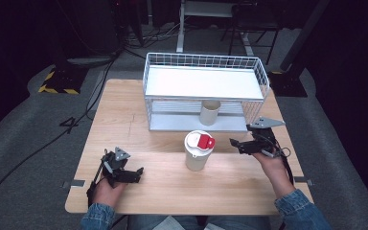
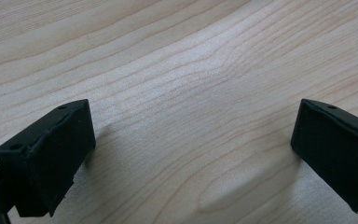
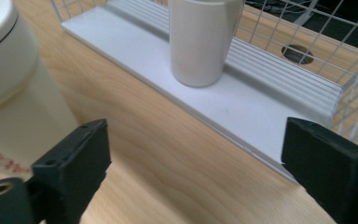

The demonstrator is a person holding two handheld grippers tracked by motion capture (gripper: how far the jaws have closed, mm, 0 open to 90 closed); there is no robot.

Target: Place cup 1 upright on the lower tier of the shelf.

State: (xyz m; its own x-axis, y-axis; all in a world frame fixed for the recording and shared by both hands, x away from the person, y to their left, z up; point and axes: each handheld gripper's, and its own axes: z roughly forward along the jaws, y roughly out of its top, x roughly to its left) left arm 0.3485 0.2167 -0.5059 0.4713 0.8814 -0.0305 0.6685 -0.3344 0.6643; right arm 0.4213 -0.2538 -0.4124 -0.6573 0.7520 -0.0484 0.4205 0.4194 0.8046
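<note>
A white cup with a white lid and a red tab (image 1: 199, 151) stands on the wooden table (image 1: 172, 191) in front of the rack. In the right gripper view the same lidded cup (image 3: 9, 93) sits at the left edge. A beige cup (image 1: 210, 112) stands upright on the lower shelf of the white wire rack (image 1: 203, 81); it is the beige cup (image 3: 200, 37) ahead of the right jaws. My left gripper (image 1: 124, 167) rests low over bare wood, open, and the left gripper (image 2: 191, 149) has nothing between its jaws. My right gripper (image 1: 242, 139) is open just right of the lidded cup, and the right gripper (image 3: 193, 172) is empty.
The rack's lower shelf (image 3: 242, 107) lies close ahead of the right gripper, with wire mesh (image 3: 354, 93) at its right side. The upper shelf (image 1: 201, 84) is bare. Cables (image 1: 38, 148) run over the grey floor left of the table.
</note>
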